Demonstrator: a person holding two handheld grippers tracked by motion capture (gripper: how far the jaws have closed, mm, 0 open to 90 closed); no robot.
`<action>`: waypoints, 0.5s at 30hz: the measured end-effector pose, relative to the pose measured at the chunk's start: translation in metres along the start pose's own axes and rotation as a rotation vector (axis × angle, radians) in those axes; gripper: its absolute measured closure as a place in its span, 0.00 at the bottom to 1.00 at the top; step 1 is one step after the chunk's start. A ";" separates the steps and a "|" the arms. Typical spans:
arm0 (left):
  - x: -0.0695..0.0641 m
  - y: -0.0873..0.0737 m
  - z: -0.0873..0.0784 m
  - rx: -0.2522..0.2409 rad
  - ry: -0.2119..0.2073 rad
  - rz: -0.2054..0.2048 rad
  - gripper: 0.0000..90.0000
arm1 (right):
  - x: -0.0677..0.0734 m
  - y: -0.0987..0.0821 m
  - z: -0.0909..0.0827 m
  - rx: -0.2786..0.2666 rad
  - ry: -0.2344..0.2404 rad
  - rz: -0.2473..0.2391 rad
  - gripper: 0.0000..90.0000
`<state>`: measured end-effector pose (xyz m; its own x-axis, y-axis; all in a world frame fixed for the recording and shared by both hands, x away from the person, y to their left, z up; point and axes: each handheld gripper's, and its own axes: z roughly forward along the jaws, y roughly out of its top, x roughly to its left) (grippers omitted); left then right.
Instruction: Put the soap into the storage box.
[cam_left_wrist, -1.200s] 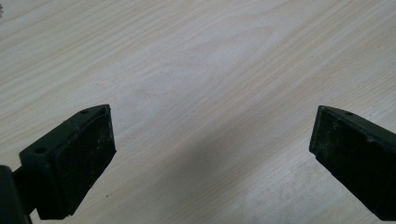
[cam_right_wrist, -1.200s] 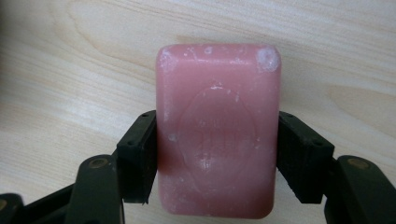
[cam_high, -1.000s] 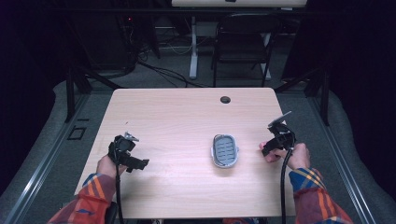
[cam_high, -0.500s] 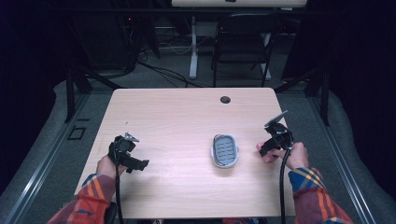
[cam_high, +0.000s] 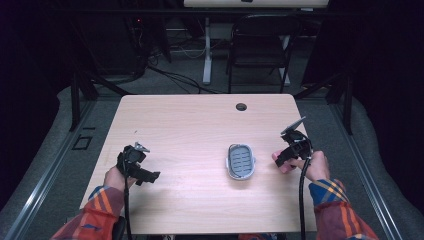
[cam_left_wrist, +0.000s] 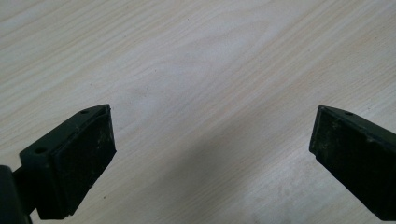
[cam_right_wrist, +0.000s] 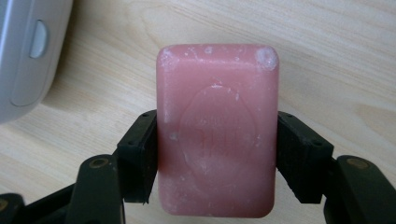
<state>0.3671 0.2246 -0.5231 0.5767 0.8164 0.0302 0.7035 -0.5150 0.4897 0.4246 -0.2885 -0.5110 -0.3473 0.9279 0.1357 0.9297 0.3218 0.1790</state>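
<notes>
A pink bar of soap (cam_right_wrist: 217, 107) is clamped across its width between the two jaws of my right gripper (cam_right_wrist: 218, 149), just above the wooden table. In the high view this gripper (cam_high: 284, 156) hovers at the table's right side, a little to the right of a grey soap dish (cam_high: 240, 161) with a slotted inner tray. The dish's rounded corner (cam_right_wrist: 21, 56) shows at the upper left of the right gripper view. My left gripper (cam_high: 149, 176) rests low at the front left of the table, and its jaws (cam_left_wrist: 212, 140) stand wide open over bare wood.
The light wooden table (cam_high: 200, 125) has a round cable hole (cam_high: 241, 106) near its far edge. Beyond it stand a black chair (cam_high: 260, 45) and a white desk leg (cam_high: 206, 50) on a dark floor with cables.
My right gripper has edged slightly left towards the dish with the soap in it. The left gripper has stayed put.
</notes>
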 end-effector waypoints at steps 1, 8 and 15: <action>0.000 0.000 0.000 0.000 -0.001 0.001 0.00 | 0.002 0.000 0.000 -0.010 0.000 0.007 0.41; 0.001 0.000 0.000 0.005 -0.006 0.001 0.00 | 0.011 0.003 -0.003 0.005 0.001 -0.033 0.41; 0.001 0.000 0.000 0.005 -0.006 0.002 0.00 | 0.023 0.009 -0.001 -0.004 0.016 -0.050 0.41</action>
<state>0.3675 0.2250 -0.5228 0.5804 0.8139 0.0263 0.7043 -0.5179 0.4855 0.4244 -0.2646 -0.5051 -0.3951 0.9076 0.1419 0.9107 0.3669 0.1897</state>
